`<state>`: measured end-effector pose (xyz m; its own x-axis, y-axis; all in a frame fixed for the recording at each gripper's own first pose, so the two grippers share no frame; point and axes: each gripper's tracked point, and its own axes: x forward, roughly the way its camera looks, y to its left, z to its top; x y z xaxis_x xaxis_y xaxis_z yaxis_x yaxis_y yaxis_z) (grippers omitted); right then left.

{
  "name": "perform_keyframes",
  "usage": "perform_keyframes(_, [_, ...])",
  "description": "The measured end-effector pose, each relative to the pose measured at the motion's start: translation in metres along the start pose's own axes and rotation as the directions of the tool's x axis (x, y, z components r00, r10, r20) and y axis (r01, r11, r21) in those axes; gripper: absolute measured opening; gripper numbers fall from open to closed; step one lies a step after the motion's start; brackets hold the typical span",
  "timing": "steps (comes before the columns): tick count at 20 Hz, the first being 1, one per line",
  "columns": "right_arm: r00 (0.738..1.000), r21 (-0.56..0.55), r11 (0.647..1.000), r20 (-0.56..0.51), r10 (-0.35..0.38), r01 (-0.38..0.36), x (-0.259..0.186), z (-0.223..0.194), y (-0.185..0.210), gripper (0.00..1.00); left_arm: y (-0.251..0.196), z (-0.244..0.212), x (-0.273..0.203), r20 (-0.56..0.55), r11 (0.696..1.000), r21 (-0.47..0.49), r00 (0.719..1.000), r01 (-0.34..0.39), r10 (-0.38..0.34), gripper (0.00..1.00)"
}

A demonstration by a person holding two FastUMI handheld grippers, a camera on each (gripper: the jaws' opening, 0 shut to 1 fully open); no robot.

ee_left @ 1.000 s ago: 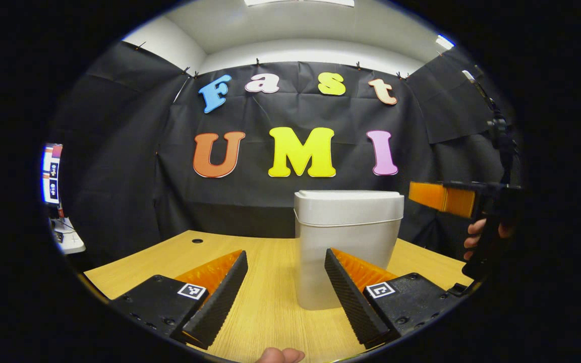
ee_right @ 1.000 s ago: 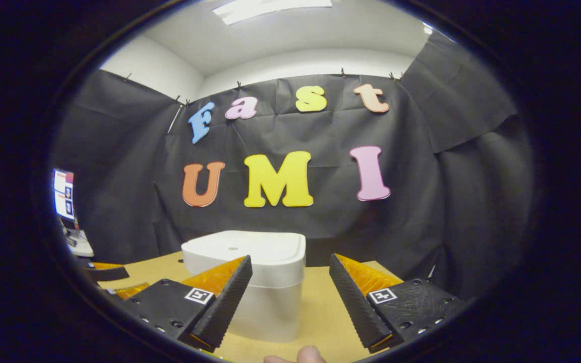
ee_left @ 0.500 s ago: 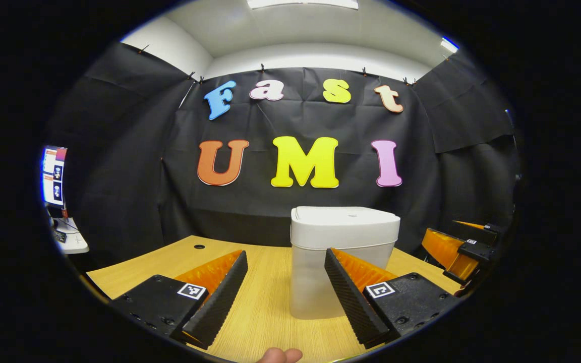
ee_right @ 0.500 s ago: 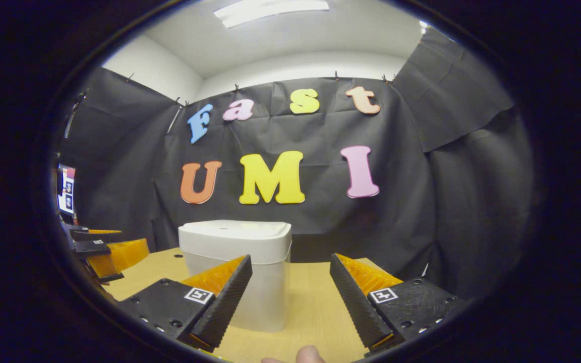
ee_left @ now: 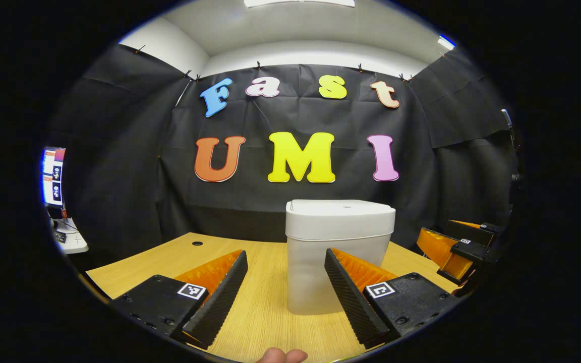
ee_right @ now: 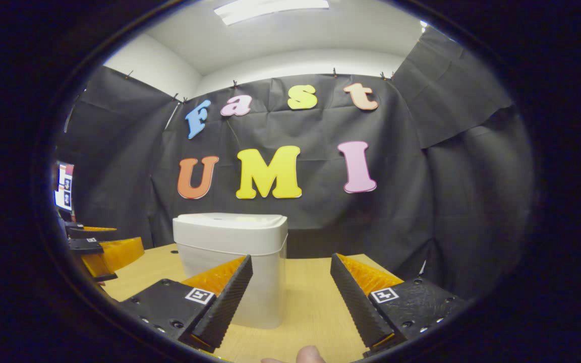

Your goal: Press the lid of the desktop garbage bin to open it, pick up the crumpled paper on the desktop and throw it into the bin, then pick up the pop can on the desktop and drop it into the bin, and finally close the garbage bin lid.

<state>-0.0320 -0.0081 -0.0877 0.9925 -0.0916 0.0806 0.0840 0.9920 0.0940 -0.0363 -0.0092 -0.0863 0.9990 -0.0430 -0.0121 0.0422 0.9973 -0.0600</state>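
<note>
A white desktop bin point(ee_left: 338, 262) stands on the wooden table point(ee_left: 169, 257) with its lid point(ee_left: 340, 218) down. My left gripper point(ee_left: 284, 262) is open just in front of the bin and holds nothing; the bin sits behind its right finger. At the right edge of the left gripper view, the right gripper point(ee_left: 459, 247) hovers low beside the bin. In the right gripper view, the bin point(ee_right: 230, 272) is left of centre with its lid point(ee_right: 230, 231) flat. My right gripper point(ee_right: 290, 264) is open and holds nothing. The left gripper point(ee_right: 101, 252) shows at the far left.
A screen point(ee_left: 51, 174) and a small white side table point(ee_left: 68, 241) stand outside the booth to the left. The desk has a cable hole point(ee_left: 197, 243) near its back edge. Black cloth closes the back and the sides. A thumb point(ee_left: 280, 355) shows at the bottom.
The right gripper came down from lid height to just above the table beside the bin. Its view dropped from looking onto the lid to level with it. The lid stays down.
</note>
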Motion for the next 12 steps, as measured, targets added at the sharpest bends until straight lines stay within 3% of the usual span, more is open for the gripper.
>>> perform_keyframes(12, [1.000,-0.011,1.000,0.016,0.005,-0.005,-0.002,0.003,0.008,0.96,0.001,0.006,0.003,0.024,0.999,0.046,1.000,0.001,-0.002,0.99])
